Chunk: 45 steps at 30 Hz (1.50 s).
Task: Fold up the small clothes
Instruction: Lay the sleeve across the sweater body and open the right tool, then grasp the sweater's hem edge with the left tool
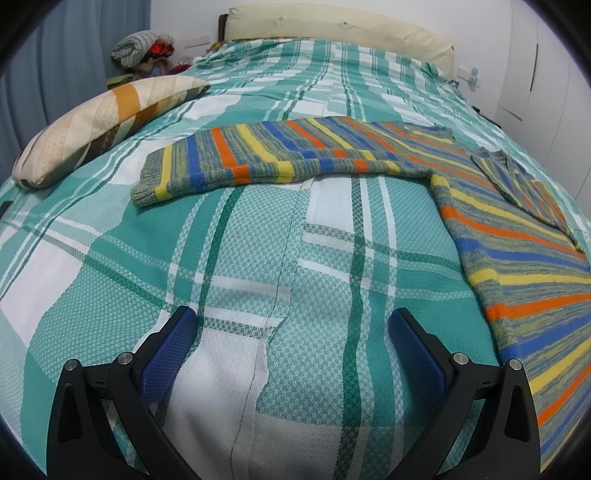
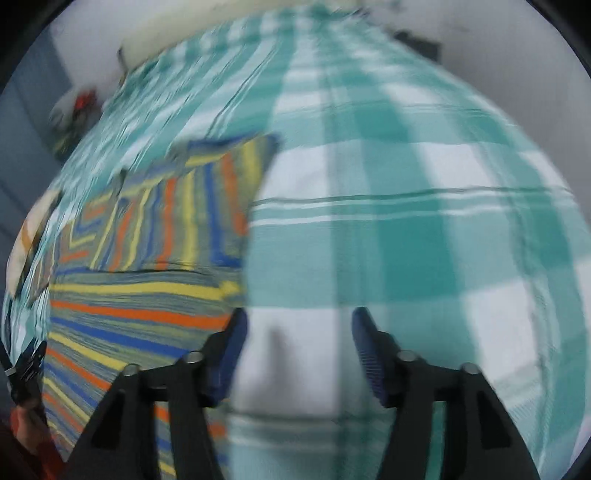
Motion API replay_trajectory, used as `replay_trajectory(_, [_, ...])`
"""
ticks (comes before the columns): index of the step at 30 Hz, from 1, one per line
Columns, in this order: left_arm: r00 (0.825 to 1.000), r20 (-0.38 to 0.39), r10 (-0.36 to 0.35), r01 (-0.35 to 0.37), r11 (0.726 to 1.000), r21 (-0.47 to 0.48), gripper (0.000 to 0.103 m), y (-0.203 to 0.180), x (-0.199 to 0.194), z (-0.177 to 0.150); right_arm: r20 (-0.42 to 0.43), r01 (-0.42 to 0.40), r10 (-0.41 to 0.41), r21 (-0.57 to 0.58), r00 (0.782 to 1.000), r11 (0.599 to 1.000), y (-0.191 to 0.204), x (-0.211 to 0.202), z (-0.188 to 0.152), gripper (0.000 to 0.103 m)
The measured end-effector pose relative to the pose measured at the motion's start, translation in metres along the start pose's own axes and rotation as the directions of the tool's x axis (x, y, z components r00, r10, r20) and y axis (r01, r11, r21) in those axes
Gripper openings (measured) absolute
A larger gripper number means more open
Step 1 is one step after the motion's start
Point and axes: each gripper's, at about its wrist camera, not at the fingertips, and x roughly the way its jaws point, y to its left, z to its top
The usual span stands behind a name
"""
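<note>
A small striped knit sweater [image 1: 509,236] in blue, yellow, orange and grey lies flat on the bed, its body at the right and one sleeve [image 1: 236,162] stretched out to the left. My left gripper [image 1: 291,325] is open and empty above the bedcover, short of the sleeve. In the blurred right wrist view the sweater [image 2: 147,258] lies at the left with a sleeve part folded over the body. My right gripper [image 2: 299,325] is open and empty, just right of the sweater's edge.
The bed has a teal and white checked cover [image 1: 258,266]. A cream and orange pillow [image 1: 92,125] lies at the left. A cream headboard [image 1: 332,26] and a pile of clothes [image 1: 144,48] are at the far end.
</note>
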Motion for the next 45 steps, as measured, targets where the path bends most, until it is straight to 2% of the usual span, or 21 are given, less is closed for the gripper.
replay_trajectory(2, [1.0,-0.006,-0.004,0.004,1.0,0.006,0.103,0.001,0.001,0.0,0.054,0.036,-0.039,0.047,0.998,0.998,-0.021,-0.017,-0.021,0.081])
replay_trajectory(6, [0.998,-0.059,-0.036,0.036,0.999,0.002,0.102,0.006,-0.001,0.004,0.061,0.14,-0.147,0.117,0.987,0.983,-0.063,-0.025,-0.061,0.084])
replay_trajectory(9, [0.989,-0.053,-0.14,0.135,0.986,-0.098,0.102,0.022,-0.021,0.015,0.043,0.159,-0.17,0.188,0.984,0.969,-0.095,-0.022,-0.092,0.088])
replay_trajectory(10, [0.98,-0.004,-0.198,0.194,0.966,-0.168,0.102,0.036,-0.032,0.023,0.069,0.142,-0.158,0.192,0.985,0.971,-0.1,-0.023,-0.097,0.088])
replay_trajectory(13, [0.963,0.086,-0.256,0.27,0.89,-0.367,0.102,0.086,-0.04,0.049,0.073,0.154,-0.168,0.168,0.983,0.974,-0.095,-0.023,-0.098,0.098])
replay_trajectory(15, [0.951,0.088,-0.296,0.299,0.814,-0.497,0.102,0.123,-0.024,0.065,0.073,0.186,-0.195,0.117,0.978,0.976,-0.084,-0.014,-0.097,0.103])
replay_trajectory(17, [0.952,0.06,-0.299,0.277,0.766,-0.58,0.101,0.152,-0.001,0.074,0.082,0.198,-0.208,0.113,0.975,0.974,-0.085,-0.013,-0.103,0.103])
replay_trajectory(18, [0.955,0.043,-0.292,0.258,0.757,-0.6,0.099,0.16,0.007,0.077,0.085,0.192,-0.203,0.124,0.975,0.973,-0.087,-0.014,-0.102,0.103])
replay_trajectory(20, [0.953,-0.004,-0.302,0.231,0.737,-0.634,0.089,0.176,0.031,0.085,0.088,0.182,-0.195,0.134,0.977,0.974,-0.089,-0.016,-0.103,0.103])
replay_trajectory(23, [0.927,-0.039,-0.374,0.26,0.713,-0.651,0.068,0.179,0.059,0.095,0.098,0.191,-0.204,0.128,0.974,0.973,-0.087,-0.015,-0.108,0.103])
replay_trajectory(24, [0.913,-0.034,-0.406,0.29,0.707,-0.645,0.056,0.176,0.065,0.099,0.103,0.193,-0.206,0.126,0.973,0.973,-0.087,-0.015,-0.109,0.103])
replay_trajectory(25, [0.9,-0.038,-0.434,0.312,0.703,-0.639,0.027,0.172,0.071,0.105,0.106,0.195,-0.209,0.125,0.972,0.973,-0.087,-0.015,-0.11,0.103])
replay_trajectory(26, [0.902,-0.048,-0.43,0.304,0.709,-0.636,0.006,0.169,0.075,0.108,0.107,0.198,-0.212,0.125,0.971,0.972,-0.086,-0.015,-0.11,0.103])
replay_trajectory(28, [0.917,-0.053,-0.396,0.281,0.735,-0.617,0.0,0.162,0.07,0.121,0.105,0.199,-0.212,0.125,0.972,0.972,-0.086,-0.014,-0.11,0.103])
replay_trajectory(32, [0.929,0.015,-0.369,0.324,0.796,-0.511,0.0,0.127,0.028,0.178,0.106,0.197,-0.21,0.126,0.972,0.972,-0.087,-0.015,-0.11,0.103])
replay_trajectory(35, [0.916,0.051,-0.398,0.388,0.846,-0.366,0.0,0.07,-0.006,0.226,0.11,0.192,-0.207,0.128,0.972,0.973,-0.087,-0.016,-0.11,0.103])
replay_trajectory(39, [0.868,0.05,-0.494,0.492,0.844,-0.215,0.0,-0.012,-0.032,0.269,0.108,0.192,-0.207,0.128,0.972,0.973,-0.088,-0.015,-0.11,0.103])
replay_trajectory(41, [0.86,0.007,-0.51,0.501,0.843,-0.195,0.005,-0.03,-0.036,0.272,0.108,0.191,-0.205,0.128,0.973,0.973,-0.088,-0.015,-0.11,0.103])
replay_trajectory(42, [0.852,-0.025,-0.524,0.51,0.838,-0.194,0.022,-0.032,-0.034,0.268,0.108,0.191,-0.205,0.128,0.973,0.973,-0.087,-0.015,-0.11,0.103])
replay_trajectory(43, [0.852,-0.05,-0.52,0.503,0.843,-0.191,0.055,-0.028,-0.032,0.26,0.108,0.191,-0.205,0.127,0.973,0.973,-0.087,-0.015,-0.11,0.103])
replay_trajectory(45, [0.887,-0.068,-0.456,0.44,0.882,-0.167,0.082,-0.01,-0.029,0.238,0.11,0.187,-0.201,0.126,0.973,0.974,-0.088,-0.016,-0.11,0.103])
